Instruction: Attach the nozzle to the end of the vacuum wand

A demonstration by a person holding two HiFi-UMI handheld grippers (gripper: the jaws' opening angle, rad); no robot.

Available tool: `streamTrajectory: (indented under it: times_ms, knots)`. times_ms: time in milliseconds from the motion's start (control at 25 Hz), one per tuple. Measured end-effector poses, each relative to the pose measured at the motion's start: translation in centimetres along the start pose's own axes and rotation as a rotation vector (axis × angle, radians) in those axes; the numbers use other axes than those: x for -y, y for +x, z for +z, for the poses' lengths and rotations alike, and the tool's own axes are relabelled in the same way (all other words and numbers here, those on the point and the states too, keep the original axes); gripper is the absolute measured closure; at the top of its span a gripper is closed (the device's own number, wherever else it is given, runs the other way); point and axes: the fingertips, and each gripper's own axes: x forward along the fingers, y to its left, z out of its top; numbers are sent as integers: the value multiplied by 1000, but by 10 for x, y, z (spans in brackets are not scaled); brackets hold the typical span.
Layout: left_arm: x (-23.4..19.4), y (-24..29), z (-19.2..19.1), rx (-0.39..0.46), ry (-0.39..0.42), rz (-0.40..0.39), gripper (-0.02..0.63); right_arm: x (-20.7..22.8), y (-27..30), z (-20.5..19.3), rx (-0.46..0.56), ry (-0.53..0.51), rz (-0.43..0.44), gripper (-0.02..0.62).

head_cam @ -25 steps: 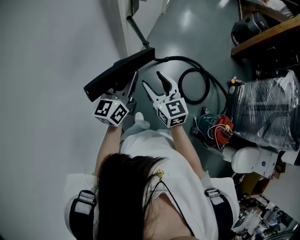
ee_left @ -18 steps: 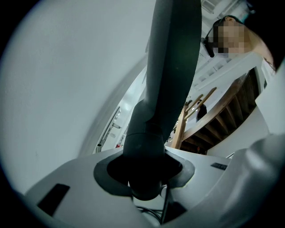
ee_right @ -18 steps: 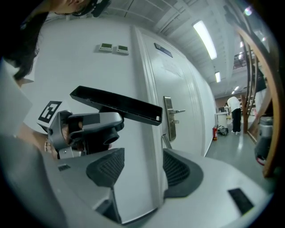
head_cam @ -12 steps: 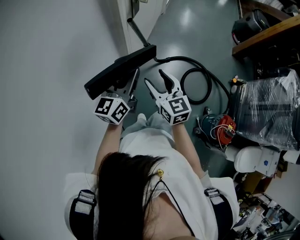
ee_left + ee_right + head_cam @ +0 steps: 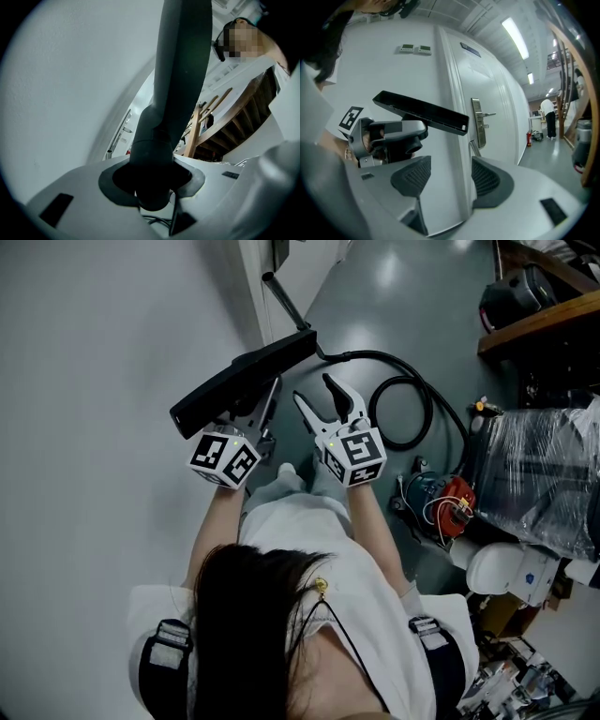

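Left tongs [image 5: 269,392] are closed on the neck of the black nozzle [image 5: 242,381]. Right tongs [image 5: 314,390] stand wide apart and empty, just right of the nozzle. The vacuum wand [image 5: 285,302] lies on the floor beyond the nozzle's right end.

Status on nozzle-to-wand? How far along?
Done: the nozzle is picked up, with the left gripper jaws clamped on its neck.
In hand: the right gripper is beside it, jaws apart and empty.
Left: the neck opening is bare, so nothing is joined. The dark tube by the door, probably the wand, has to be grabbed and pushed in.
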Motion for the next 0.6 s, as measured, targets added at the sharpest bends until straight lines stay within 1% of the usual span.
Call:
streamTrajectory:
  times_ms: [280, 400, 600]
  knots:
    - [-12, 34, 7, 22, 13, 32, 454, 34, 23, 11, 4, -10, 33, 330]
    - [-19, 48, 3, 21, 11, 70, 454, 45, 28, 11, -11, -16, 62, 330]
    - [-25, 70, -5, 19, 3, 87, 454, 70, 38, 4, -26, -1, 71, 330]
